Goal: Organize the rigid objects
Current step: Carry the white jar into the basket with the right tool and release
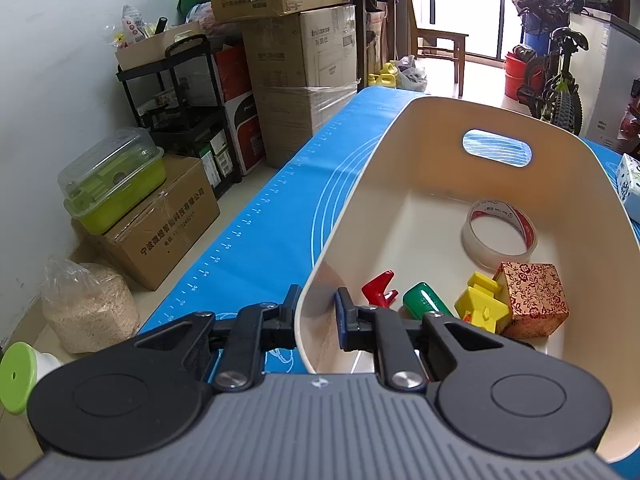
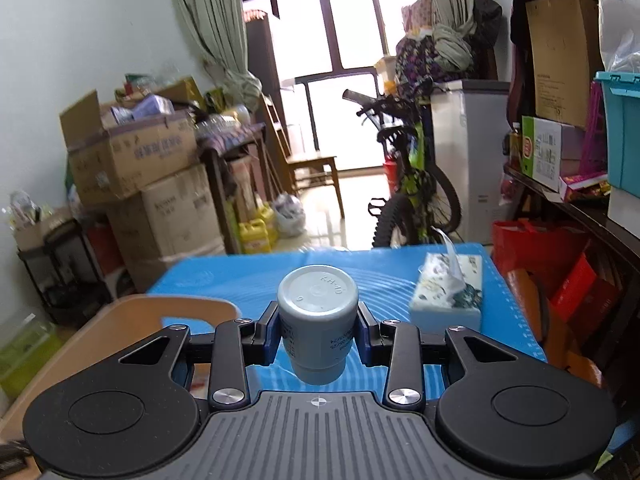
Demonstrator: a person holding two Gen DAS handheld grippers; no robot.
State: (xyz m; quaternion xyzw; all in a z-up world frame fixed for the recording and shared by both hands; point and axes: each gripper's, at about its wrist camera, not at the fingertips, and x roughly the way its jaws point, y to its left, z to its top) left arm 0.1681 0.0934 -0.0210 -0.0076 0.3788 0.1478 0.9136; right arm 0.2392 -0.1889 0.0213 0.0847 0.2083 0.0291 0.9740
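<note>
From the left wrist view I saw my left gripper (image 1: 316, 312) clamped on the near wall of the cream bin (image 1: 360, 184), 1 finger outside and 1 inside. The bin sat on the blue mat (image 1: 260, 220). Inside it, from left to right, lay a red clip (image 1: 380, 288), a green cylinder (image 1: 426, 302), a yellow block (image 1: 482, 304), a floral box (image 1: 534, 300) and, behind them, a tape roll (image 1: 500, 232). On the right wrist view my right gripper (image 2: 318, 334) squeezed a white bottle (image 2: 318, 308) above the mat, with a tissue pack (image 2: 448, 288) just beyond to its right.
</note>
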